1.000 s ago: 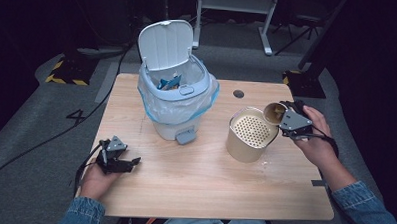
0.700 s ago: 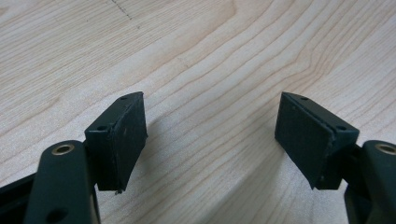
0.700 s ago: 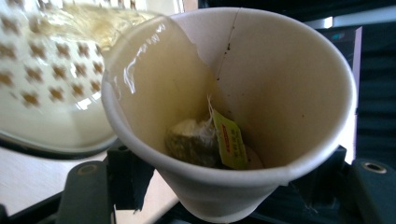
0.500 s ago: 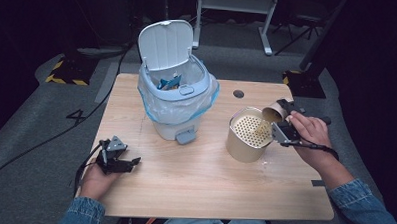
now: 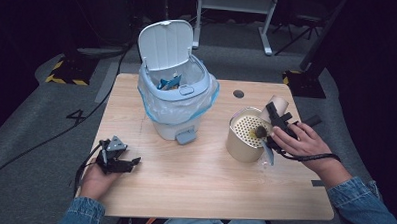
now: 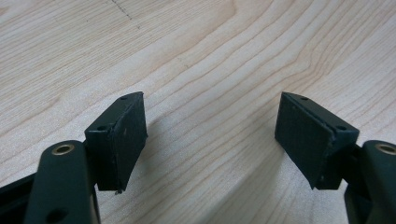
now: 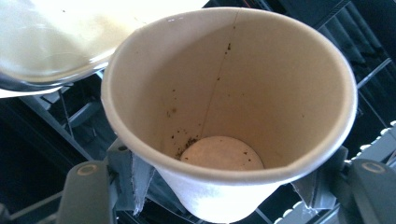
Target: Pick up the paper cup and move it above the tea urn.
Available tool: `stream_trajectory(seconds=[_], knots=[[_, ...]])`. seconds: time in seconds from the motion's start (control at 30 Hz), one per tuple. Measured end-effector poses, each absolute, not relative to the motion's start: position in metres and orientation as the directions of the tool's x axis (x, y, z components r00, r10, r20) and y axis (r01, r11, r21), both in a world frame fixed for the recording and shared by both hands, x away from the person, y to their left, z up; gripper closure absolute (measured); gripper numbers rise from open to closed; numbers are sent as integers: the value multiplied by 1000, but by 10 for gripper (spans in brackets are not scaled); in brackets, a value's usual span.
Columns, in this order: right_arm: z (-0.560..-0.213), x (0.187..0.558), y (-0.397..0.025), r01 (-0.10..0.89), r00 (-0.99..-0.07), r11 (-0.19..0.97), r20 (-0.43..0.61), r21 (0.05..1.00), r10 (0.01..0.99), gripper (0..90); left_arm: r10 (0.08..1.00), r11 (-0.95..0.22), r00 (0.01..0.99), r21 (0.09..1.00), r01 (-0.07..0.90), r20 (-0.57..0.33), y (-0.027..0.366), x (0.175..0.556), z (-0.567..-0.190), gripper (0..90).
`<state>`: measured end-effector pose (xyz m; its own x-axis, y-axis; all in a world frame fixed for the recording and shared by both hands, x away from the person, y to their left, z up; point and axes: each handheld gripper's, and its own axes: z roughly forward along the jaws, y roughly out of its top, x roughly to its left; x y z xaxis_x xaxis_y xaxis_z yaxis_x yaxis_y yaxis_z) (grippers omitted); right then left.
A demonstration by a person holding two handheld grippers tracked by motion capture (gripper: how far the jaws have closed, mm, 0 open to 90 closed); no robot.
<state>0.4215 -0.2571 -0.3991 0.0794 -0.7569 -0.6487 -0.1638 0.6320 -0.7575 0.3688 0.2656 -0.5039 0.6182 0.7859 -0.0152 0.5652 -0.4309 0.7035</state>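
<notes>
Right gripper [image 5: 272, 125] is clamped on a tan paper cup [image 5: 272, 108], now tipped mouth-down over the beige cylindrical canister with a perforated strainer top [image 5: 245, 134]. A dark clump of dregs [image 5: 260, 131] lies on the strainer. In the right gripper view the cup [image 7: 229, 107] is nearly bare inside: a few specks, pale bottom exposed. Judgement: the dump is essentially done; the cup looks ready for the white pedal bin with clear liner [image 5: 177, 98], whose lid stands open.

Versus a second ago: the cup was held beside the canister rim, less tilted; it has since swung over the strainer and the clump has appeared. Left gripper [image 5: 121, 160] unchanged, resting on the light wooden table [image 5: 204, 187], jaws spread and empty.
</notes>
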Motion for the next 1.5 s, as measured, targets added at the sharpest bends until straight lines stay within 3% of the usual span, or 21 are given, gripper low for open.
stream_trajectory(seconds=[0.7, 0.97, 1.13, 1.3, 1.43, 1.5], knots=[[-396, 418, -255, -154, 118, 631, -648, -761, -753, 321, 786, -431, 618, 703, 565, -15, 266, 369, -504, 254], [-394, 421, -256, -197, 72, 680, -702, -707, -709, 320, 786, -430, 618, 704, 565, -16, 266, 369, -504, 254], [-387, 425, -261, -271, -47, 808, -831, -523, -554, 317, 786, -431, 618, 703, 565, -15, 266, 369, -504, 254], [-376, 432, -268, -292, -221, 923, -922, -250, -319, 314, 786, -431, 618, 703, 566, -15, 266, 369, -504, 253], [-368, 438, -276, -288, -364, 957, -920, -34, -142, 311, 786, -430, 618, 703, 566, -16, 266, 369, -504, 253], [-364, 441, -281, -272, -454, 954, -891, 129, -9, 310, 786, -431, 618, 703, 566, -15, 266, 369, -504, 253]])
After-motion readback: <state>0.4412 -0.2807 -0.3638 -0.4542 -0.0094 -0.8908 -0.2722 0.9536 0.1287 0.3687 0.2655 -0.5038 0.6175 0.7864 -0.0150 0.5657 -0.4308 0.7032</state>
